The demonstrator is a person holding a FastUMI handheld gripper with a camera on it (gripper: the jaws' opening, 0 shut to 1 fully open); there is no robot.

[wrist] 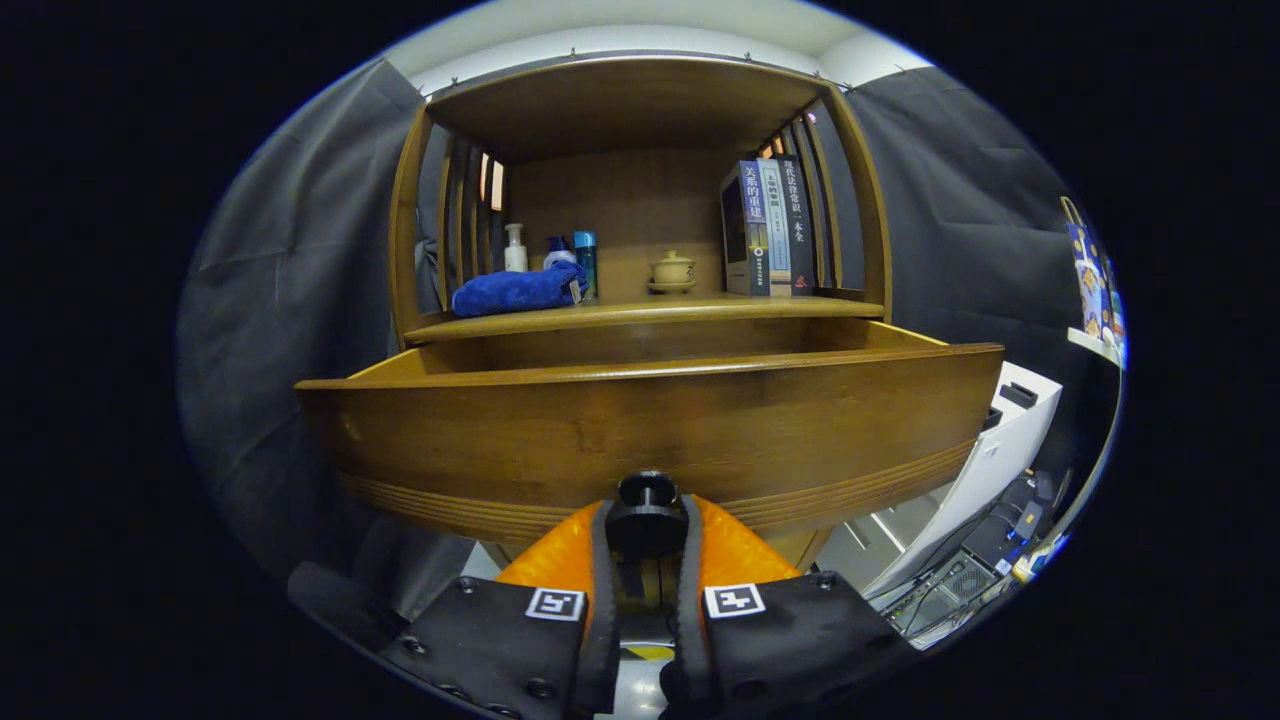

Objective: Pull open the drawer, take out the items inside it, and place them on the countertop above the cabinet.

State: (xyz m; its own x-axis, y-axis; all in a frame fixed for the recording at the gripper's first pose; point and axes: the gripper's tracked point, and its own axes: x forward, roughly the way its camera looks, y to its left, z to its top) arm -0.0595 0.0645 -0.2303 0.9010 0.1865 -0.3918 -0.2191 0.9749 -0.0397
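Note:
The wooden drawer (650, 430) stands pulled out of the cabinet, its front panel close ahead of me. Its dark round knob (647, 508) sits low on the panel, between my two fingers. My gripper (646, 535) is shut on the knob, one finger pressing each side of it. The drawer's inside is hidden behind the front panel. Above it, the countertop (700, 308) carries a folded blue cloth (518, 289), a few small bottles (552, 250), a lidded ceramic cup (672, 270) and upright books (770, 228).
Wooden side posts and slats frame the shelf space over the countertop. A white appliance (1005, 435) stands to the right of the drawer, with cables and dark boxes (985, 555) on the floor below it. Black cloth hangs on both sides.

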